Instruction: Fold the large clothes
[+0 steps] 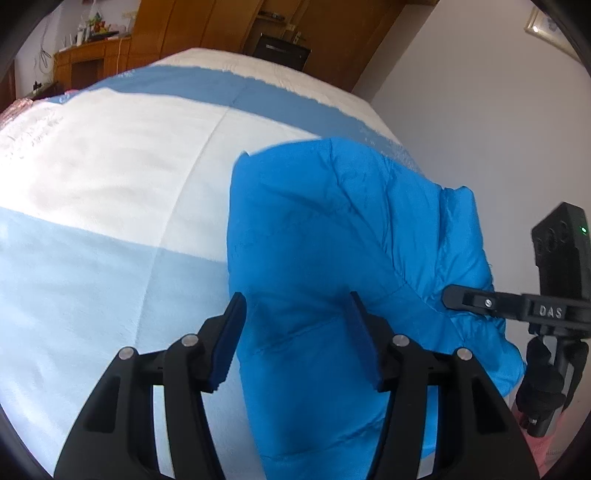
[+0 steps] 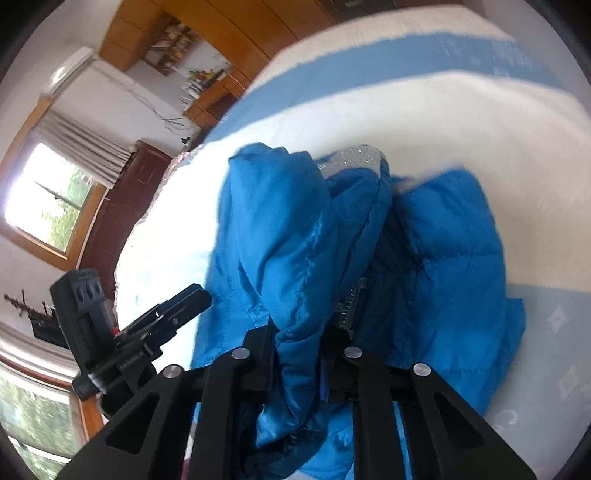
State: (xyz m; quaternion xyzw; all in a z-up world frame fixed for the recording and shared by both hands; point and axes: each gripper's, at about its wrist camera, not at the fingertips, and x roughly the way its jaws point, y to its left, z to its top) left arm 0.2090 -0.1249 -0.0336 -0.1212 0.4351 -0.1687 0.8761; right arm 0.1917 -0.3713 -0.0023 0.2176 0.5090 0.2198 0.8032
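Through the left wrist view I see my left claw [image 1: 295, 334] at the bottom centre of the frame, its two blue-padded fingers [image 1: 225, 343] spread apart over the blue puffer jacket [image 1: 332, 236]. The jacket fabric lies between and beyond the fingers, but the pads do not press on it, so this claw is released. The jacket fills the centre and lower right of that frame, resting on the bed [image 1: 92, 206], whose cover runs in white and pale blue bands. At the right edge of the frame the right claw [image 1: 454, 297] reaches in from the side, its black tip against the jacket's rumpled edge.

In the right wrist view my right claw [image 2: 299, 354] sits at the bottom centre, clenched on a bunched fold of the blue puffer jacket [image 2: 280, 229]; the fabric bulges up from between the fingers and hangs down below them. The jacket is piled in the middle of the frame, with a silvery lining patch [image 2: 351, 155] showing near its top. The bed [image 2: 480, 122] spreads behind it across the upper right. The left claw [image 2: 184, 299] shows at the lower left of this frame, just beside the jacket's edge. A window with curtains [image 2: 48, 199] is at the left edge, and wooden cabinets [image 2: 229, 26] run along the top.
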